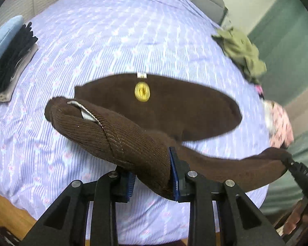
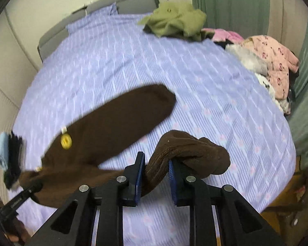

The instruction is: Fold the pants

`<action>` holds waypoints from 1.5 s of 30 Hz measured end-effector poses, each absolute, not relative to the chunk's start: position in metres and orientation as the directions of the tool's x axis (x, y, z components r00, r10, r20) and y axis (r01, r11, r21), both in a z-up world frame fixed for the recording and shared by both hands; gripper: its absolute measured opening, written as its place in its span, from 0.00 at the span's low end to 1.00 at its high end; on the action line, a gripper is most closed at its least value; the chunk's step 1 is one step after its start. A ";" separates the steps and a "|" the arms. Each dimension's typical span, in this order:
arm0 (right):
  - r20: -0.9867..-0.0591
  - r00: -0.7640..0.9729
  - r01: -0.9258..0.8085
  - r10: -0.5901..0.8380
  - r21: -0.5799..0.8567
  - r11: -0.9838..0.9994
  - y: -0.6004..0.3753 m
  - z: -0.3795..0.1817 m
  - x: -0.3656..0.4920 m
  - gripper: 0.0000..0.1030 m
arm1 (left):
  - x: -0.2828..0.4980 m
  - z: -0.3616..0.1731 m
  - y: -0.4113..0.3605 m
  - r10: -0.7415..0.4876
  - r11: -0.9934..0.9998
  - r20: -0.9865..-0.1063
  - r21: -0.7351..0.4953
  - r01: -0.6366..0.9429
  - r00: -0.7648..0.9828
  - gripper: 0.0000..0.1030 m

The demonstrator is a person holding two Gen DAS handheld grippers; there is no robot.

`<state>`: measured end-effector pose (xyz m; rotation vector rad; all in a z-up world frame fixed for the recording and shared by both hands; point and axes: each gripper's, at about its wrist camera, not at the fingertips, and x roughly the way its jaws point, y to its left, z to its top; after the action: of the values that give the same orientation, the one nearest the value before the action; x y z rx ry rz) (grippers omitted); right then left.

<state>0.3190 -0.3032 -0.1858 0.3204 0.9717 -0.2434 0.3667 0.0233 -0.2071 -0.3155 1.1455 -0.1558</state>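
The brown knit pants [image 1: 174, 106] with a round yellow patch [image 1: 142, 91] hang over the lilac bedspread [image 1: 113, 30], their far part lying on it. My left gripper [image 1: 153, 176] is shut on the bunched waistband end [image 1: 104, 131]. My right gripper [image 2: 156, 176] is shut on another bunched end [image 2: 186, 149] of the pants [image 2: 117, 119]. The right gripper shows in the left wrist view [image 1: 297, 168] at the right edge. The left gripper shows in the right wrist view [image 2: 29, 190] at the lower left. The cloth sags between the two.
A stack of folded clothes [image 1: 8, 57] lies at the bed's left side. A crumpled olive garment [image 1: 242, 51] and a pink patterned garment [image 1: 281, 123] lie at the right side, near a green curtain [image 2: 231, 4]. A grey headboard [image 2: 104, 6] stands at the far end.
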 end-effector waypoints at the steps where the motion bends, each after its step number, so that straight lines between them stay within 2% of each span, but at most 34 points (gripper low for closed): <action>1: -0.823 0.564 0.341 -0.065 0.160 0.926 -0.303 -0.180 0.330 0.21 | 0.372 -0.206 0.022 -0.281 0.943 -0.868 -0.328 -0.047 0.410 0.28; 8: -0.819 0.573 0.360 -0.040 0.208 0.910 -0.316 -0.181 0.412 0.21 | 0.434 -0.214 0.003 -0.229 0.952 -0.887 -0.291 -0.099 0.401 0.28; 17: -0.877 0.480 0.354 -0.022 0.171 0.919 -0.315 -0.232 0.523 0.21 | 0.522 -0.255 0.005 -0.176 0.956 -0.932 -0.239 -0.172 0.316 0.29; 21: -0.898 0.440 0.352 -0.021 0.151 0.924 -0.313 -0.257 0.565 0.21 | 0.552 -0.281 0.004 -0.170 0.959 -0.950 -0.220 -0.177 0.261 0.32; 23: -0.908 0.418 0.343 -0.019 0.138 0.929 -0.311 -0.270 0.582 0.21 | 0.562 -0.294 0.005 -0.164 0.962 -0.960 -0.206 -0.178 0.228 0.35; 25: -0.915 0.402 0.329 -0.023 0.121 0.937 -0.308 -0.279 0.596 0.21 | 0.568 -0.301 0.006 -0.150 0.968 -0.966 -0.187 -0.167 0.211 0.45; 28: -0.920 0.392 0.310 -0.006 0.126 0.942 -0.305 -0.286 0.607 0.25 | 0.572 -0.302 0.005 -0.127 0.978 -0.971 -0.157 -0.139 0.205 0.52; 29: -0.922 0.388 0.307 -0.003 0.126 0.943 -0.305 -0.287 0.609 0.29 | 0.573 -0.299 0.003 -0.127 0.981 -0.970 -0.153 -0.117 0.208 0.55; 31: -0.921 0.389 0.292 0.008 0.132 0.947 -0.304 -0.287 0.612 0.40 | 0.572 -0.287 -0.003 -0.109 0.990 -0.963 -0.126 -0.056 0.246 0.70; 33: -0.915 0.403 0.269 0.006 0.125 0.955 -0.301 -0.280 0.612 0.56 | 0.570 -0.273 -0.009 -0.118 0.993 -0.955 -0.119 0.013 0.273 0.71; 34: -0.913 0.408 0.259 -0.001 0.115 0.959 -0.300 -0.276 0.610 0.59 | 0.569 -0.269 -0.009 -0.129 0.992 -0.954 -0.128 0.021 0.271 0.71; 37: -0.907 0.422 0.207 0.005 0.102 0.973 -0.295 -0.260 0.600 0.60 | 0.560 -0.252 -0.010 -0.140 0.990 -0.947 -0.127 0.064 0.290 0.77; 38: -0.905 0.425 0.189 0.005 0.094 0.977 -0.294 -0.254 0.595 0.60 | 0.555 -0.240 -0.013 -0.105 0.992 -0.939 -0.076 0.101 0.327 0.79; 40: -0.891 0.453 0.157 -0.003 0.077 0.985 -0.295 -0.238 0.578 0.61 | 0.546 -0.221 -0.021 -0.041 0.986 -0.915 0.027 0.162 0.402 0.90; 41: -0.888 0.460 0.147 -0.009 0.066 0.987 -0.297 -0.232 0.571 0.63 | 0.543 -0.210 -0.026 -0.020 0.979 -0.898 0.072 0.191 0.440 0.90; 45: -0.861 0.503 0.087 -0.077 -0.038 0.995 -0.308 -0.214 0.548 0.66 | 0.549 -0.194 -0.045 -0.123 0.935 -0.880 0.053 0.352 0.459 0.92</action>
<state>0.5482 -0.3083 -0.2143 0.0105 1.0392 -0.0994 0.5491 -0.0452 -0.1943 0.2405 1.0561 -0.2957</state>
